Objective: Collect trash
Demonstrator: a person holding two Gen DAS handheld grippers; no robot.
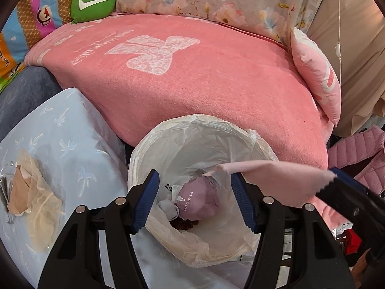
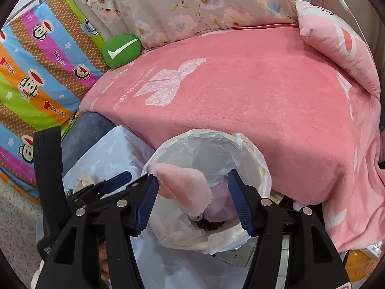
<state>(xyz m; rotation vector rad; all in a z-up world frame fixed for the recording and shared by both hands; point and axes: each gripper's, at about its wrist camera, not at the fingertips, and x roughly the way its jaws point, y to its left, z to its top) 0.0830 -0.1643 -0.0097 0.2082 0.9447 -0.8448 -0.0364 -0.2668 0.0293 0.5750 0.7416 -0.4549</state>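
Hovering over the bin (image 1: 192, 130), we see both tongs gaping, left gripper (image 1: 195, 201) empty, right gripper (image 2: 193, 201) barely touching the pink cloth (image 2: 185, 185) above binned wads; bagged scrap (image 1: 33, 192) remains on the table (image 1: 72, 125).

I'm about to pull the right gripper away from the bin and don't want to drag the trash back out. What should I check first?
1. Pink cloth over the bin opening: ok.
2. Right gripper open: ok, jaws apart.
3. Cloth free of the gripper: not ok, it hangs from one finger.
4. Liner spread over the rim: ok.
5. Room in the bin: ok, the purple bag lies low at the bottom.
6. Left gripper empty: ok, open, nothing between the pads.
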